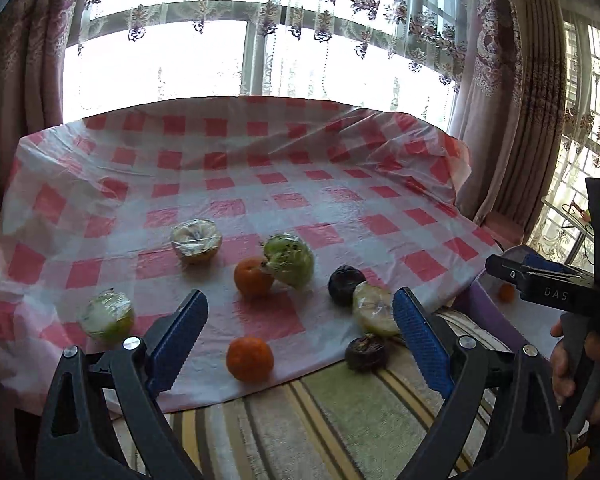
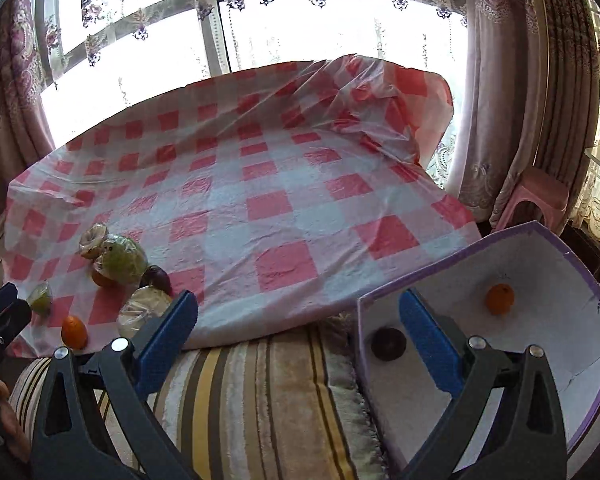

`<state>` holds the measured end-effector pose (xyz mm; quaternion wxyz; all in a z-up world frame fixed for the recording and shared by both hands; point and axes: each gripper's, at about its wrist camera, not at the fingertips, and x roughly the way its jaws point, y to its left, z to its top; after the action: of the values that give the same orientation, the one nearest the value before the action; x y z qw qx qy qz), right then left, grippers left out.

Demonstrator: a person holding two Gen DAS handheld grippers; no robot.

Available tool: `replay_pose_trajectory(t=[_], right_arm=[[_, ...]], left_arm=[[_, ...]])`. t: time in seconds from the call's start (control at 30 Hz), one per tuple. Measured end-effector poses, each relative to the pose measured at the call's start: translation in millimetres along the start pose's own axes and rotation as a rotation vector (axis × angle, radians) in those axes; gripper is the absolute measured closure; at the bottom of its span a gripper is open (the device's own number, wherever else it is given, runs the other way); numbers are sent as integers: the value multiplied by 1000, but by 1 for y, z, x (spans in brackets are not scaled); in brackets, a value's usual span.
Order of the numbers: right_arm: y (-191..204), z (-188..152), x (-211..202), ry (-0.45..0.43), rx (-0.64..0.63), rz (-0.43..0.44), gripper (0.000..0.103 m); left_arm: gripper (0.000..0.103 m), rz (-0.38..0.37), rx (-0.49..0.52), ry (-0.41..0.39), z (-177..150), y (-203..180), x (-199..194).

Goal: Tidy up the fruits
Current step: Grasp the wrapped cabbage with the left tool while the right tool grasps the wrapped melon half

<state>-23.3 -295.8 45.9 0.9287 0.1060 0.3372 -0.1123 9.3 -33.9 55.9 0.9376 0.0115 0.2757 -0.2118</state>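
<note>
Left gripper (image 1: 300, 332): fingers wide, nothing between them, above the near edge of the checked cloth (image 1: 260, 184); just ahead lies a tangerine (image 1: 249, 358), with a second tangerine (image 1: 253, 276), a dark passion fruit (image 1: 366, 352) and several film-wrapped fruit halves (image 1: 290, 259) scattered beyond; right gripper (image 2: 298, 332): fingers equally wide and empty, over the striped cushion (image 2: 260, 396) beside the purple-rimmed box (image 2: 452, 276), which holds one tangerine (image 2: 500, 299) and one passion fruit (image 2: 388, 343); step judged: between transfers; next move calls for closing on the nearest tangerine and carrying it to the box.
</note>
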Motion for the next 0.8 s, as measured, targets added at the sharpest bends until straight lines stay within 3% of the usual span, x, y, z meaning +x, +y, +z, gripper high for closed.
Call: replay_pose_trajectory(t=[0.2,0.33,0.53,0.8], right_arm=[[45,-14,15,57,-86,64,2],[62,-13,21,65,-114,86,2],[84,-11,35,91,-159,104,2],[113,-13,56,124,-236,87,2]], left_arm=[[13,115,-44,19,-21,58,-20],[13,134,-140,38,-27,89,-22],[13,192,-209,118,-33,111,-8],[14,239,-269,133,-28,134,1]])
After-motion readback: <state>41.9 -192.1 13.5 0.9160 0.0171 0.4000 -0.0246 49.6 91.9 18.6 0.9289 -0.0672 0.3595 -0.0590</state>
